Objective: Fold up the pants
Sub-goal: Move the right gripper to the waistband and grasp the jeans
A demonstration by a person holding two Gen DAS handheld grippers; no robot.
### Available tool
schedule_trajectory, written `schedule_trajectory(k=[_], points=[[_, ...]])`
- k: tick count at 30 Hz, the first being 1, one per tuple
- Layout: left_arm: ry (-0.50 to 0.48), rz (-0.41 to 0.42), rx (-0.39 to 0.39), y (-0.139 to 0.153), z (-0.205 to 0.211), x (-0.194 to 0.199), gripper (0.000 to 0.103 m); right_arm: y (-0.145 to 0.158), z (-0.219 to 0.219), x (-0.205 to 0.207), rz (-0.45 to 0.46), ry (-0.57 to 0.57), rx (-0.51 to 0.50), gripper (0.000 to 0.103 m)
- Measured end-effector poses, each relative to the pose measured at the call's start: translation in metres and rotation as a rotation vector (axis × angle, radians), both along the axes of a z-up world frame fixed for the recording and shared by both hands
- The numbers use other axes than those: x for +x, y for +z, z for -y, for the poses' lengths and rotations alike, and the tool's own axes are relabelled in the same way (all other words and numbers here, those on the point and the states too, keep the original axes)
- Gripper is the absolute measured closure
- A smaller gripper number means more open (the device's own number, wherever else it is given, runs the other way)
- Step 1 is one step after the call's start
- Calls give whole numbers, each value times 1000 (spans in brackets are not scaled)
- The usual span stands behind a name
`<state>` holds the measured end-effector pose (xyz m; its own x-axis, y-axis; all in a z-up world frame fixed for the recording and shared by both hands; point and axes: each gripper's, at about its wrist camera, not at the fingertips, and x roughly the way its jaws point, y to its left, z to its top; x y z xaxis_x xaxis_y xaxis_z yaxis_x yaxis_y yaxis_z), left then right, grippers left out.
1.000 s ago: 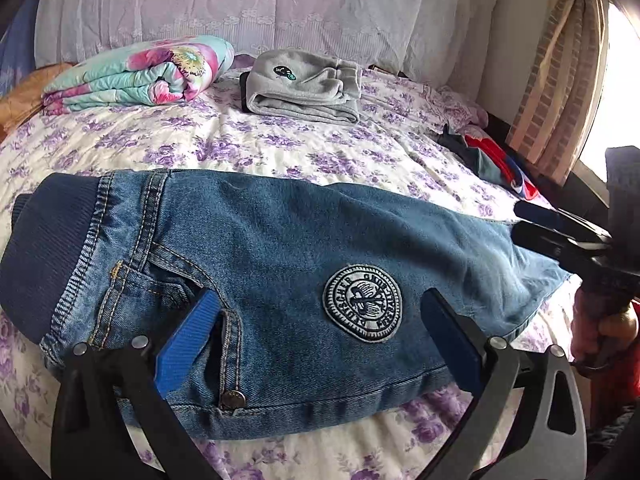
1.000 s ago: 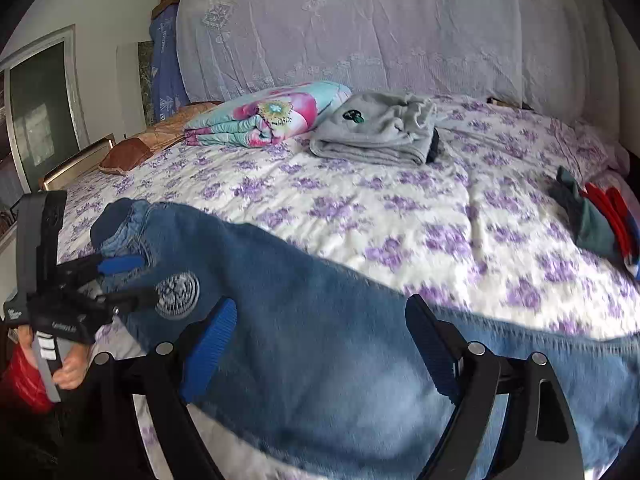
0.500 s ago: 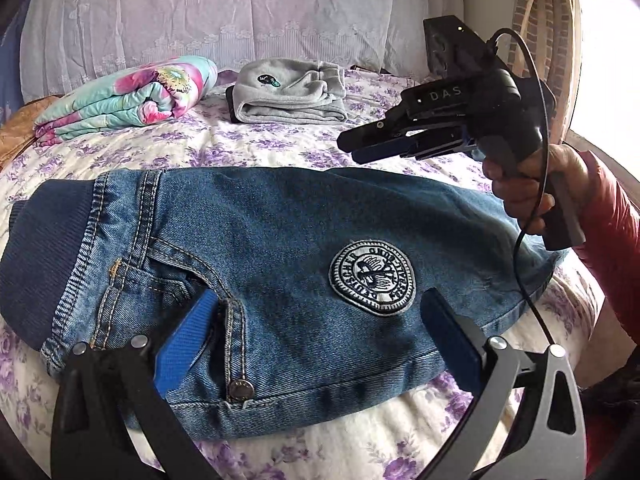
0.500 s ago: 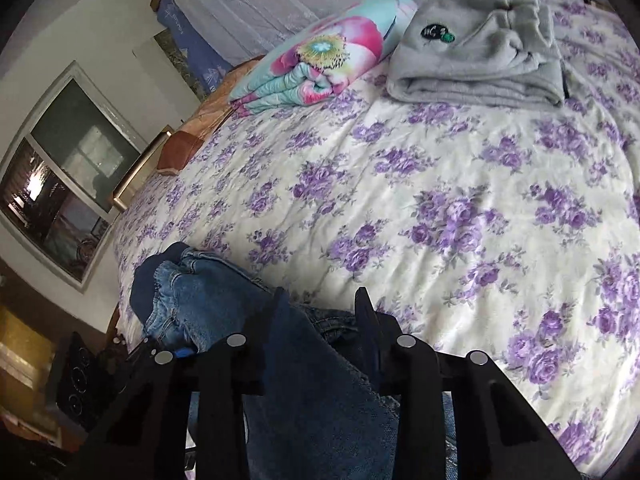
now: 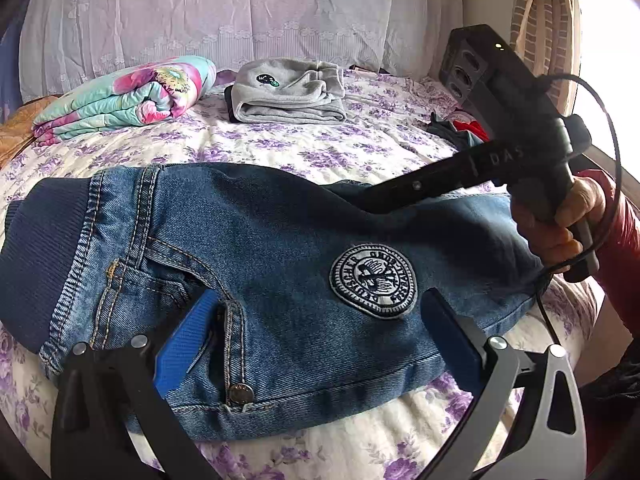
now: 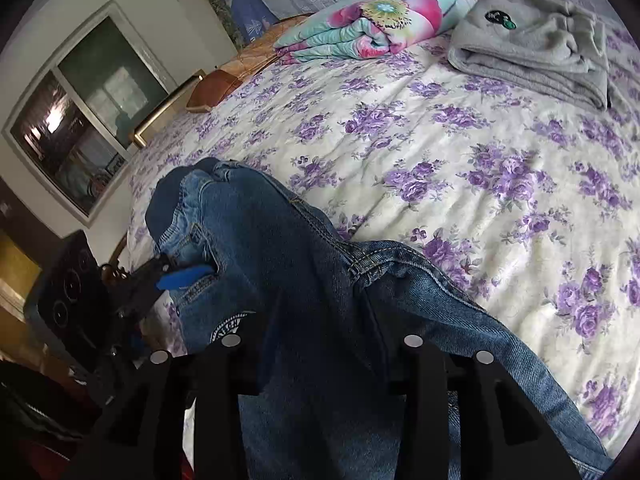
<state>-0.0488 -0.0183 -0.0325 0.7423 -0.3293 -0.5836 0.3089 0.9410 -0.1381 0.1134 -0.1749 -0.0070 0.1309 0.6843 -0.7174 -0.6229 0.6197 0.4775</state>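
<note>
Blue denim pants [image 5: 280, 264] with a round patch [image 5: 374, 280] lie on the floral bedsheet [image 5: 320, 152], dark waistband at the left. My left gripper [image 5: 316, 340] is open, low over the pocket and front hem. My right gripper [image 5: 368, 202] is shut on the pants' leg end and holds it over the back edge of the thigh part. In the right wrist view the denim [image 6: 320, 320] is pinched between my closed fingers and drapes toward the waistband [image 6: 180, 200]; the left gripper [image 6: 176, 276] shows there too.
A folded grey garment [image 5: 288, 92] and a folded floral quilt [image 5: 120, 100] lie at the back of the bed. Dark and red clothes [image 5: 460, 130] lie at the right edge. A curtain [image 5: 540, 20] and a window are at the right.
My right gripper closed on the leg end, lifted it and carried it leftward over the pants. The left gripper stayed open over the pocket area.
</note>
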Motion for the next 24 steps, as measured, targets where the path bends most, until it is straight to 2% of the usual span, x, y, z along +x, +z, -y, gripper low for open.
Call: schedule_trajectory(k=[5, 7, 9, 12, 13, 14, 15, 17, 20, 24], points=[[1, 1, 1, 0, 0, 0, 4, -28, 13, 39, -298, -101, 157, 56], [-1, 2, -1, 0, -1, 1, 4, -34, 18, 43, -370, -137, 205, 57], [-1, 2, -1, 0, -1, 1, 4, -33, 16, 42, -369, -145, 217, 55], [1, 1, 1, 0, -1, 1, 4, -26, 8, 37, -271, -158, 190, 58], [3, 0, 2, 0, -1, 1, 4, -20, 9, 37, -202, -175, 165, 72], [6, 0, 5, 0, -1, 1, 4, -16, 10, 38, -142, -173, 150, 80], [5, -1, 6, -1, -1, 1, 4, -18, 11, 43, -128, -174, 153, 82], [3, -3, 8, -1, -1, 1, 4, -30, 12, 53, -159, -183, 145, 84], [2, -11, 13, -1, 0, 2, 4, -41, 10, 63, -149, -172, 136, 86], [7, -16, 19, -1, 1, 3, 4, -38, 15, 67, -203, -142, 162, 85]])
